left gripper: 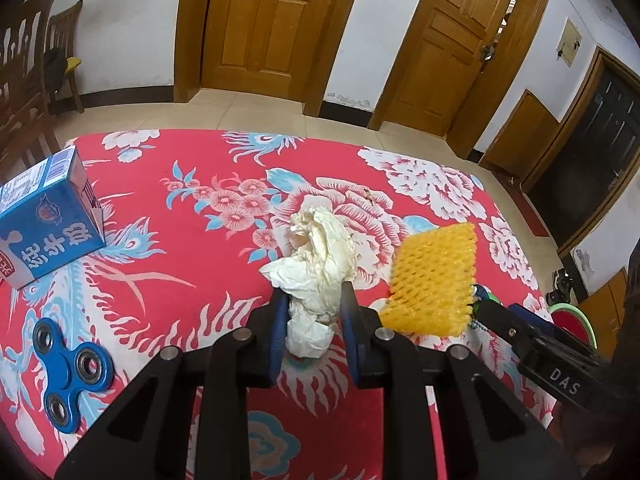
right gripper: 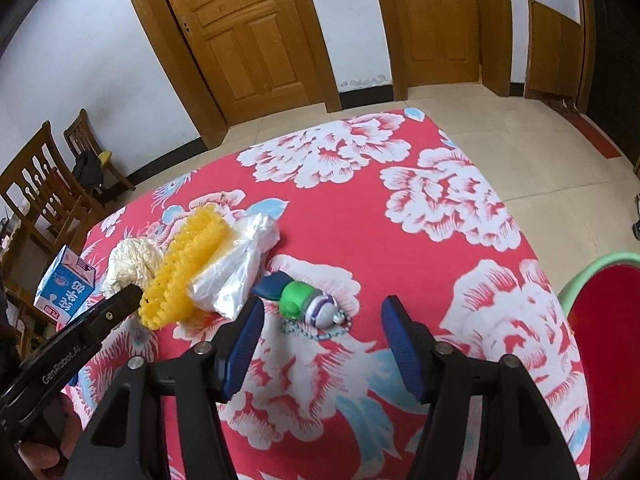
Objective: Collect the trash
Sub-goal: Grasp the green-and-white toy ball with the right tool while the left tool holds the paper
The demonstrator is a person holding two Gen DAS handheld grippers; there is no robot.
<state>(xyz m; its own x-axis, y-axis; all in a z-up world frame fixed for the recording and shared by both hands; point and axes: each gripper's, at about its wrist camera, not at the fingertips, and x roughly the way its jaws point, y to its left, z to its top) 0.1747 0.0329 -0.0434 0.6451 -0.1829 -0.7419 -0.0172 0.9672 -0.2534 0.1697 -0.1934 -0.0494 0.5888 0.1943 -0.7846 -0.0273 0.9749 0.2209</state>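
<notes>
the left gripper (left gripper: 314, 320) is closed on the crumpled white tissue (left gripper: 316, 264), and its blue pads press the paper from both sides. the tissue is on the red flowered tablecloth (left gripper: 192, 160). just right of the tissue is the yellow foam net (left gripper: 434, 280), and behind the net, seen from the right wrist, is a clear plastic bag (right gripper: 240, 268) touching it. far left of the tissue stands a blue milk carton (left gripper: 48, 224), and left and nearer to the camera lies a blue fidget spinner (left gripper: 70, 364). the right gripper (right gripper: 322, 344) has its jaws apart and nothing is pressed between them; a green and white keychain toy (right gripper: 310, 304) lies just in front, right of the tissue and the net.
</notes>
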